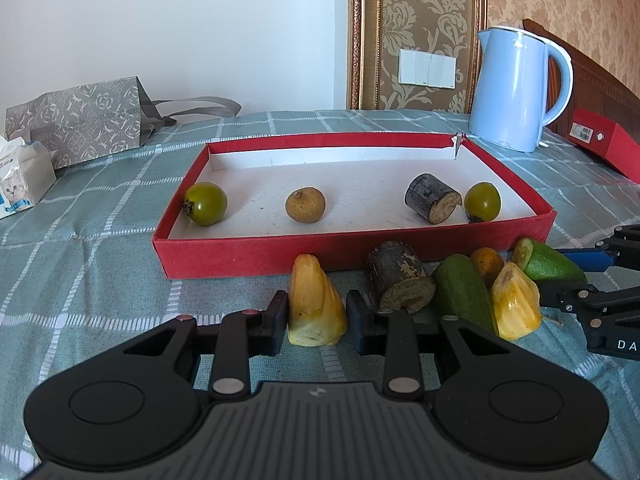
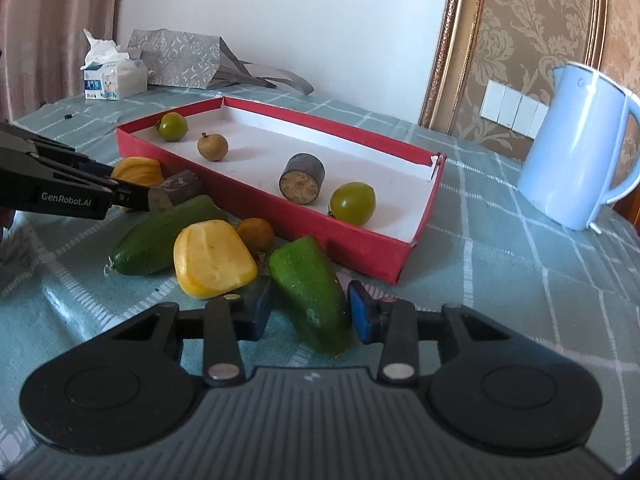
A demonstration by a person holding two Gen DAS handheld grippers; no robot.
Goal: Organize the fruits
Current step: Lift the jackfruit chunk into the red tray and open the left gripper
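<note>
1. Tablecloth (image 1: 100, 240), teal with a white grid, fills the middle and lower part of both views and carries everything else.
2. Red tray (image 1: 256, 258), white inside, sits mid-frame in the left wrist view. It holds a green tomato (image 1: 205, 203) at its left end, a brown longan (image 1: 305, 205), a dark cane stub (image 1: 432, 203) and a second green tomato (image 1: 483, 201) at its right end.
3. Blue kettle (image 1: 516, 88) stands at upper right, behind the tray's far right corner.
4. Left gripper (image 1: 318, 316), at lower centre of its own view, has its two fingers pressed against the sides of a yellow jackfruit piece (image 1: 316, 304) that rests on the cloth just in front of the tray.
5. Right gripper (image 2: 310, 308), at lower centre of its own view, straddles a green cucumber chunk (image 2: 310, 292). Its right finger touches the chunk; whether the left one does, I cannot tell.
6. Loose fruit lies between the two claws, below the tray's near wall: another cane stub (image 1: 398, 280), a longer cucumber piece (image 2: 160, 236), a second jackfruit piece (image 2: 214, 258) and a small orange fruit (image 2: 256, 232).
</note>
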